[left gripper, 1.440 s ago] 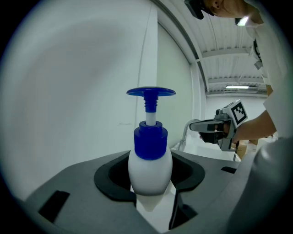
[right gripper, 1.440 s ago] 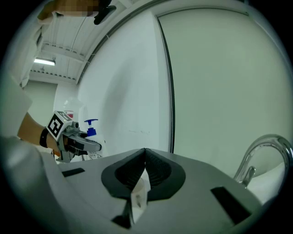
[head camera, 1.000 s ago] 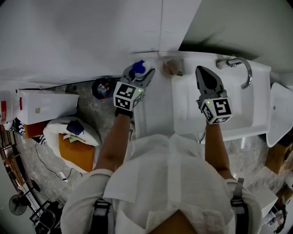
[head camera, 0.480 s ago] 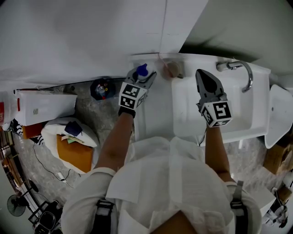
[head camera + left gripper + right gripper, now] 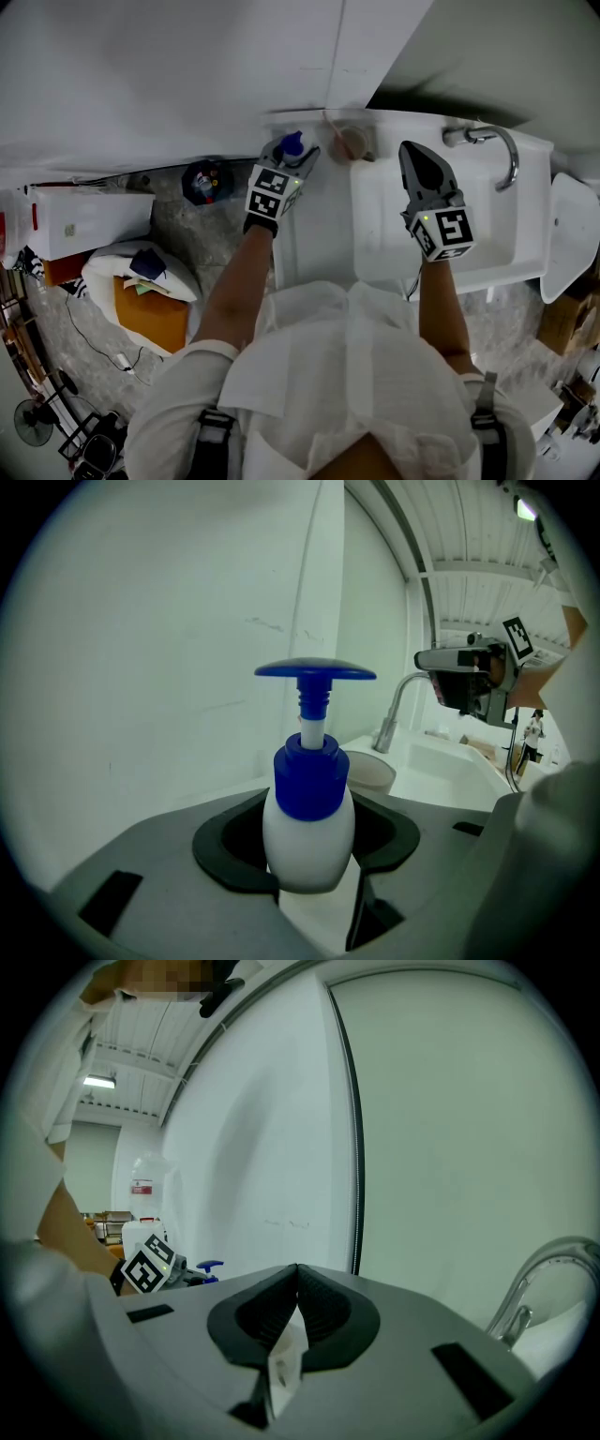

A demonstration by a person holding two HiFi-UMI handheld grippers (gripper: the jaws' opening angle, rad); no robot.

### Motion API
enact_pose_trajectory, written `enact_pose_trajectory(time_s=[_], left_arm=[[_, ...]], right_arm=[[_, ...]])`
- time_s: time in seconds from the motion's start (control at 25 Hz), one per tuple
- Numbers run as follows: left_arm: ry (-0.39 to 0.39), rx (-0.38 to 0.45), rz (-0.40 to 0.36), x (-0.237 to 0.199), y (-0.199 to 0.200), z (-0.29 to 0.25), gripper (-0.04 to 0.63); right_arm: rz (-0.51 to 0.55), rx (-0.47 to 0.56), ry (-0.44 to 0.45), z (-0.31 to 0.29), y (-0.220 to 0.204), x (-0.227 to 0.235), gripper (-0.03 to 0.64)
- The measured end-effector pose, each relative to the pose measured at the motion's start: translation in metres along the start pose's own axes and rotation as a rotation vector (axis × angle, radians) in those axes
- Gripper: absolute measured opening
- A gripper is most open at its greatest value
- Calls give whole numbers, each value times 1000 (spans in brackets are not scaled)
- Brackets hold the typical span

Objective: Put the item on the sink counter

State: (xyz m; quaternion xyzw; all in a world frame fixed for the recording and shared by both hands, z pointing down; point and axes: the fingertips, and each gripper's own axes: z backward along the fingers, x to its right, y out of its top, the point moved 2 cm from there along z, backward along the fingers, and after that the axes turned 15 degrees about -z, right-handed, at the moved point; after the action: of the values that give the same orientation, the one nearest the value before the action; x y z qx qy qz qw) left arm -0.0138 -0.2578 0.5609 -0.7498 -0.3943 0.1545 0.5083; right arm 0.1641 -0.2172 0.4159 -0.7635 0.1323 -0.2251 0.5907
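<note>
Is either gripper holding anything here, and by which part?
The left gripper holds the white pump bottle by its body, below the blue collar. The right gripper is shut and empty.

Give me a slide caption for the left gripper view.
Left tool grips an upright white pump bottle with a blue top; cup and faucet stand beyond.

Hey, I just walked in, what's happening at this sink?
A person is working with a handheld gripper in each hand. The left gripper is closed on a white pump bottle with a blue top, holding it upright at the back left corner of the sink counter, next to a small cup. The right gripper is shut and empty, over the basin.
</note>
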Motion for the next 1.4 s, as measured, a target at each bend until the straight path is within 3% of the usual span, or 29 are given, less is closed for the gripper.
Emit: enact_pose_trajectory(time_s=[0.96, 1.4], left_arm=[[-10, -11, -24, 6, -12, -11, 215], [-34, -14, -63, 11, -9, -7, 264]], right_arm=[[1, 5, -1, 2, 3, 1, 9], [-1, 17, 6, 3, 6, -3, 9]])
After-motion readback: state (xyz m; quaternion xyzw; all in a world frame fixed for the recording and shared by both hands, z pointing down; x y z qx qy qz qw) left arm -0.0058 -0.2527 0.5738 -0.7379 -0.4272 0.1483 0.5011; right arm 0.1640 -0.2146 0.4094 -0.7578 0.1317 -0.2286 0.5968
